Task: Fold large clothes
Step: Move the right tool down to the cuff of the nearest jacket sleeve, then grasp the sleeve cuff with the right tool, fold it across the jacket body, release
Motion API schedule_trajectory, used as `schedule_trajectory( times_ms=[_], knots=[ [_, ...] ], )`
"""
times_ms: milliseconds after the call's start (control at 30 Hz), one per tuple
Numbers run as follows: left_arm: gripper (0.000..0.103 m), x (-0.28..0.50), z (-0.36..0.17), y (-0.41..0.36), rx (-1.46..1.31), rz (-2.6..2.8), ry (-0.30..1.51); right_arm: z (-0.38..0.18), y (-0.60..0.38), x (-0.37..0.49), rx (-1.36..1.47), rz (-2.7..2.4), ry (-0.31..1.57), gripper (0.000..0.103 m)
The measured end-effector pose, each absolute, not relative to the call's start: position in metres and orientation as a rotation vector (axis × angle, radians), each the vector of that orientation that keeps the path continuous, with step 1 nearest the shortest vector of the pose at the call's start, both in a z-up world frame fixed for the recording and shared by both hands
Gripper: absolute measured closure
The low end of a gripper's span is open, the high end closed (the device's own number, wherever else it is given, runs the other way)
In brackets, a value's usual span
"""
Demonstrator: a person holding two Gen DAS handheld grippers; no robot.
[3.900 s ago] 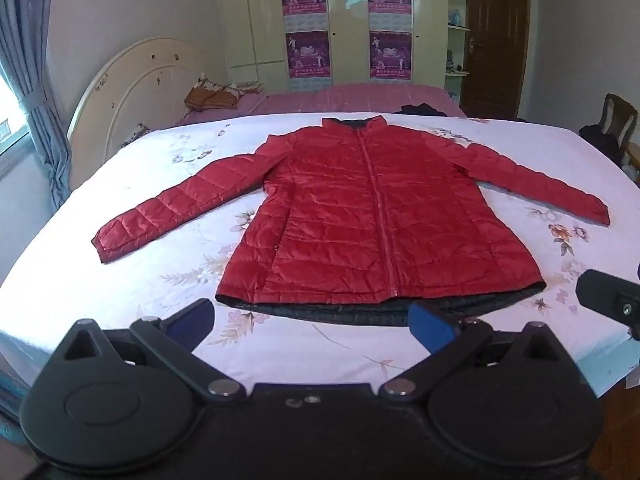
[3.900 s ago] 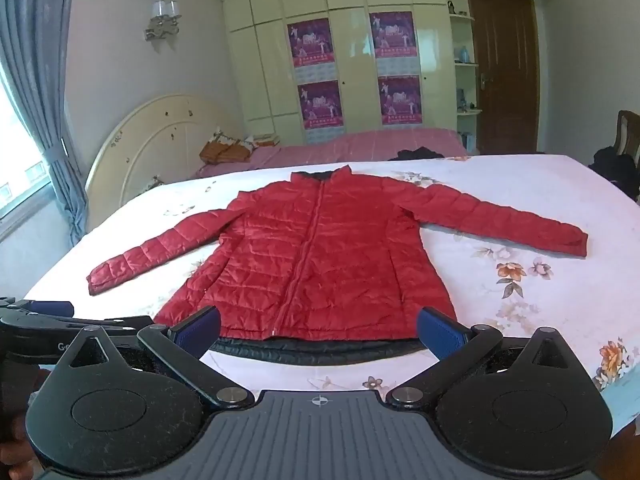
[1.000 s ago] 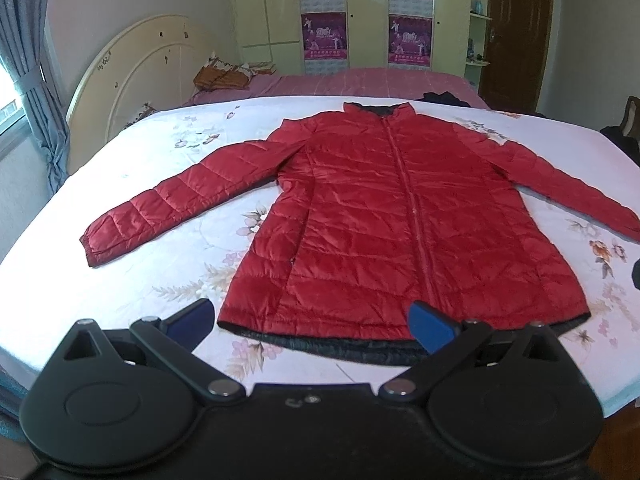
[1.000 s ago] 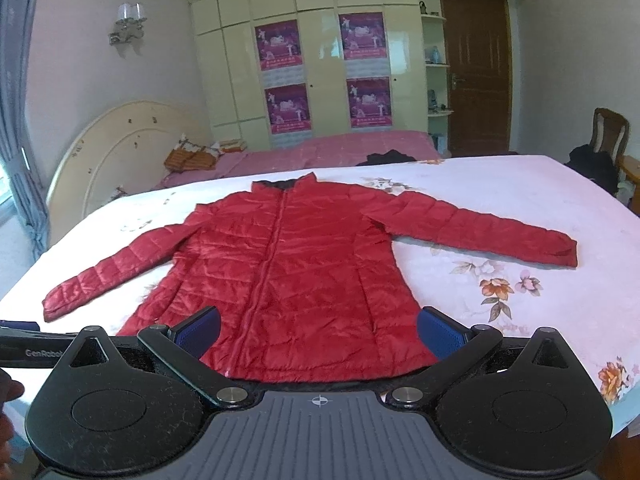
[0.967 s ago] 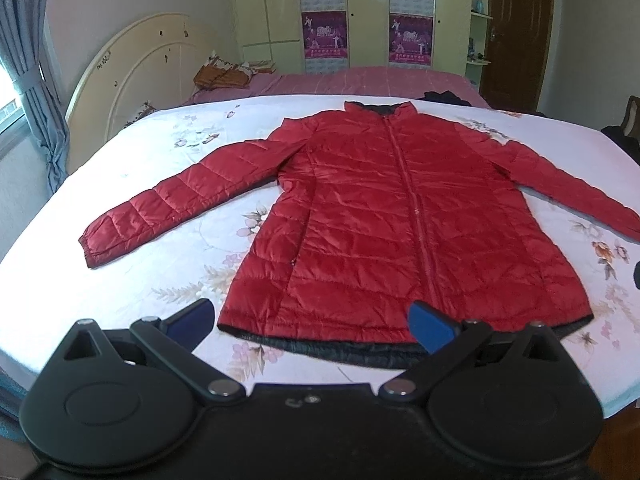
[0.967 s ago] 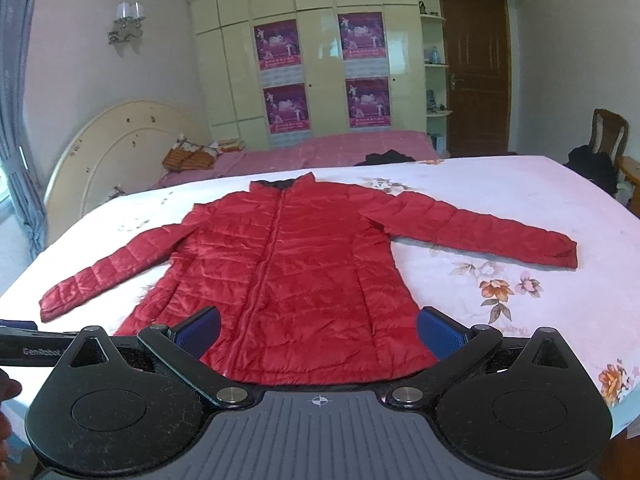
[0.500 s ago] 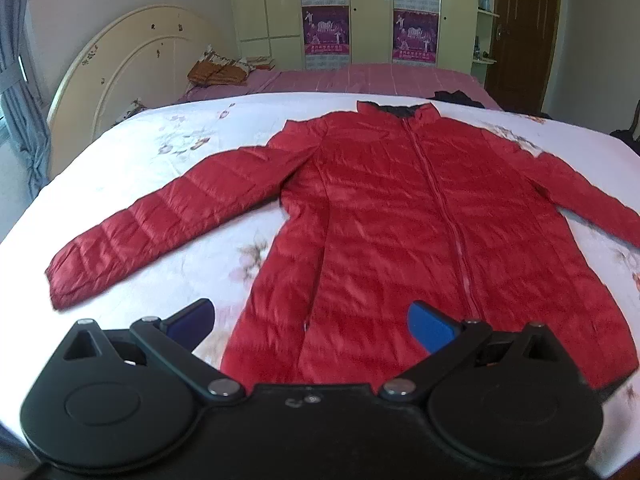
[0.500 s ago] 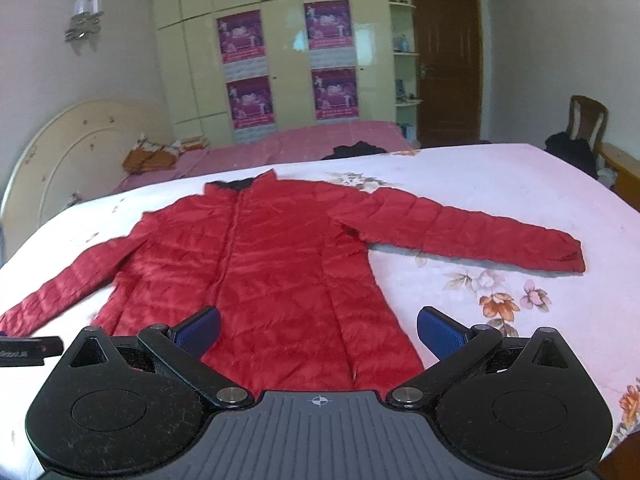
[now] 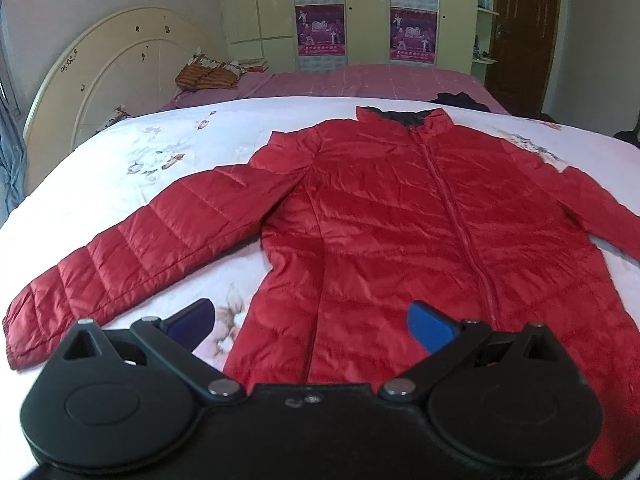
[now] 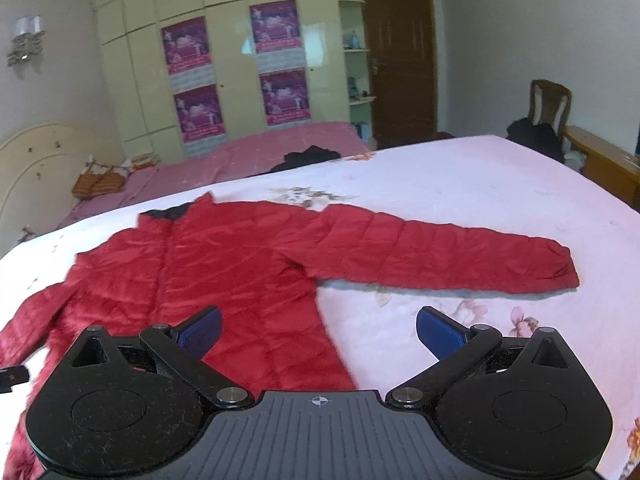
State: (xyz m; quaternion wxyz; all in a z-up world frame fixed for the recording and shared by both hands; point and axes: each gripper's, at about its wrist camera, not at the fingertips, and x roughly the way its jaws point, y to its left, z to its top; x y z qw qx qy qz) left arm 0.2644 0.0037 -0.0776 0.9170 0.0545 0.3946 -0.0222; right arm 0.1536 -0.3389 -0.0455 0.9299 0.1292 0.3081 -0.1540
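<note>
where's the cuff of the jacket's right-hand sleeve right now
In the right wrist view the cuff lies flat on the floral bedsheet, right of centre, beyond the open right gripper.

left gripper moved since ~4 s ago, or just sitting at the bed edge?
Yes. The left gripper has advanced over the bed: the red jacket looms larger, and its hem, formerly ahead of the fingertips, now lies beneath them.

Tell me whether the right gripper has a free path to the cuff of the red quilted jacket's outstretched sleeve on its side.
Probably yes. The right gripper is open, and the sleeve cuff of the red quilted jacket lies flat on the floral bedsheet, with only bare sheet between them.
</note>
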Motion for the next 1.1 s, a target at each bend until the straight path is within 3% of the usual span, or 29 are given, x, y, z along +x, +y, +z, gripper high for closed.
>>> schedule_trajectory(
  times_ms=[400,433,500,1067,1100],
  knots=[
    [0.006,0.336,-0.100,-0.029,0.123,0.027,0.827,-0.093,-0.446,0.209,0.311,-0.466,0.690,0.001],
    [0.007,0.343,-0.104,-0.031,0.127,0.036,0.832,-0.097,-0.456,0.209,0.321,-0.483,0.696,0.019],
    [0.009,0.355,-0.111,-0.035,0.127,0.049,0.845,-0.107,-0.481,0.209,0.367,-0.521,0.726,0.037],
    [0.022,0.397,-0.146,-0.036,0.146,0.109,0.894,-0.151,-0.613,0.159,0.659,-0.889,0.717,0.037],
    [0.022,0.397,-0.147,-0.035,0.144,0.109,0.897,-0.152,-0.616,0.158,0.686,-0.884,0.705,0.044]
  ],
)
